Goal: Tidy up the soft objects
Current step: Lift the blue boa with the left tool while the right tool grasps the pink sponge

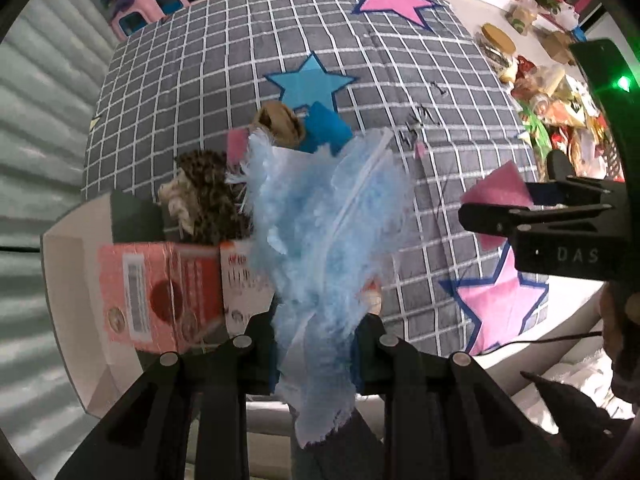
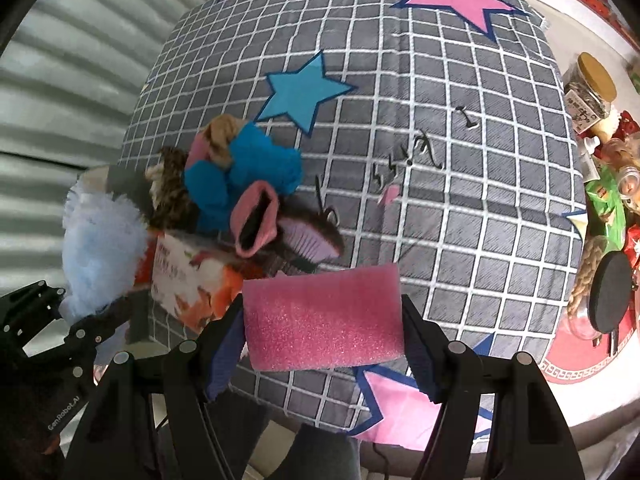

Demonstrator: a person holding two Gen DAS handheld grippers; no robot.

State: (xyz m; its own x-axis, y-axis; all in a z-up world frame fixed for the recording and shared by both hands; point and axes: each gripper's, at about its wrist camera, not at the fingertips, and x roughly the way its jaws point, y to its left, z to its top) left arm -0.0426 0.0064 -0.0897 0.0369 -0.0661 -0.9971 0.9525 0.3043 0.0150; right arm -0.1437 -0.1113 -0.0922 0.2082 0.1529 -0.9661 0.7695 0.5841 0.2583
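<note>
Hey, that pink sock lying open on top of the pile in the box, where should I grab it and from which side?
Pinch one wall of the pink sock's open cuff, coming from above. The cuff gapes upward and toward the checked blanket, so one finger could likely slip inside. Its far end is buried under the blue cloth.

Mat: grey w/ white grid, plus pink & blue stars outlined dk blue. Feather: pale blue, white quill. Foam block: pink, speckled. Box: red/orange & white print, w/ barcode. Plush items: bright blue, pink, tan, brown-spotted. Gripper bodies: black.
</note>
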